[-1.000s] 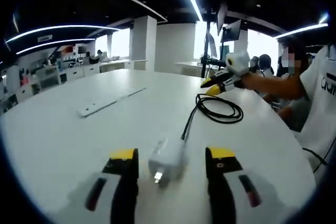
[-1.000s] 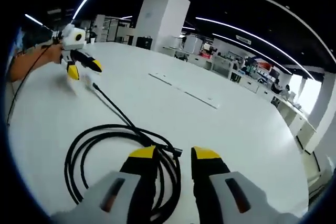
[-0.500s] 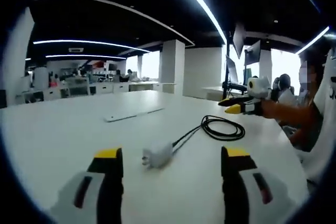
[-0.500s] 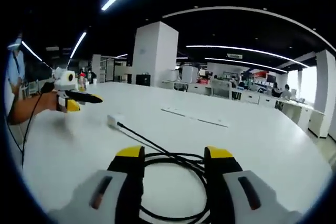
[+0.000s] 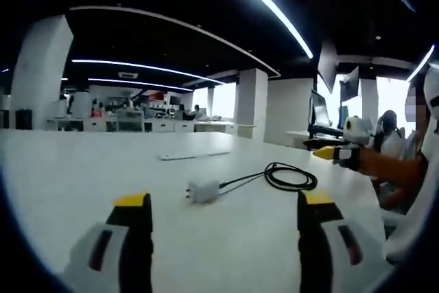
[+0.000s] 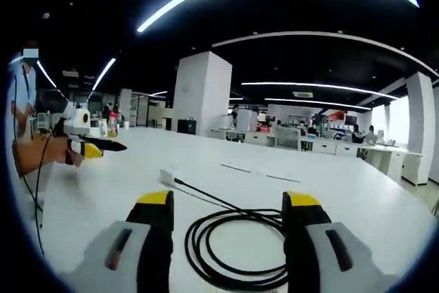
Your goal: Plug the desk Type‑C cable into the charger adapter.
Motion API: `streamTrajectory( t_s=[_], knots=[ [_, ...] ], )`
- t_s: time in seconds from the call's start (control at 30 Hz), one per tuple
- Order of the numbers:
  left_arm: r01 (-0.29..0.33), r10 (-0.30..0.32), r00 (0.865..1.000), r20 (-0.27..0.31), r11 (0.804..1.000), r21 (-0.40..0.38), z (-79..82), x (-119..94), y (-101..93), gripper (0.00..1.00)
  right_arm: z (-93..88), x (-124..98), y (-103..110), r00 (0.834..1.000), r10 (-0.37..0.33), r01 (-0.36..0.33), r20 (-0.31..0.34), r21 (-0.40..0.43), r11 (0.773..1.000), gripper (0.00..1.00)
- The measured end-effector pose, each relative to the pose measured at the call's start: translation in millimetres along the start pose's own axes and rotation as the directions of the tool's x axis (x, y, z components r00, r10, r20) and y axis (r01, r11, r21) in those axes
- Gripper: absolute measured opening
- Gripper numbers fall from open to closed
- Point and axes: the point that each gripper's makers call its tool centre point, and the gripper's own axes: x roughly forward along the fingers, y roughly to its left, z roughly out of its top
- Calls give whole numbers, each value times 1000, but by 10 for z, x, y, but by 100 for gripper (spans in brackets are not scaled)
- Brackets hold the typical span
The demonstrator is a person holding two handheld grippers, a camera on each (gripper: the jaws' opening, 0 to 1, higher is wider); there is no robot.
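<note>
A white charger adapter [image 5: 204, 191] lies on the white table [image 5: 82, 169], ahead of my left gripper [image 5: 225, 200], whose jaws stand wide open with nothing between them. A black cable [image 5: 240, 181] runs from the adapter's back to a loose coil [image 5: 291, 176]. In the right gripper view the coil [image 6: 240, 248] lies just past my right gripper [image 6: 228, 198], open and empty, and the cable leads off to the adapter [image 6: 167, 176]. Each gripper shows in the other's view, held in a hand: the right gripper [image 5: 337, 153] and the left gripper [image 6: 92, 146].
A flat white strip [image 5: 191, 155] lies farther out on the table, also seen as the strip [image 6: 264, 173]. Monitors on a stand [image 5: 329, 94] rise behind the coil. A person [image 5: 405, 169] sits at the table's right edge. Desks and pillars stand beyond.
My left gripper has drawn back from the adapter, which lay between its jaws, and those jaws have spread wider. My right gripper has also pulled back from the coil and opened wider.
</note>
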Motion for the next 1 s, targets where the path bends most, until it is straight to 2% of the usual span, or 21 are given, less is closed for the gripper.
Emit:
streamTrajectory(
  t_s=[0.2,0.4,0.7,1.0],
  knots=[
    [-53,53,998,35,999,9,4,-174,-122,94,25,-81,75,999,-10,9,34,38,999,76],
    [-96,95,990,105,995,2,118,-346,-196,97,57,-159,186,998,-11,7,56,73,997,84],
    [-127,125,989,83,991,29,99,-423,-267,100,64,-229,279,997,-16,8,74,106,994,99],
    [-144,137,985,108,988,57,165,-485,-311,100,25,-263,338,998,-18,11,61,114,993,100]
  ],
)
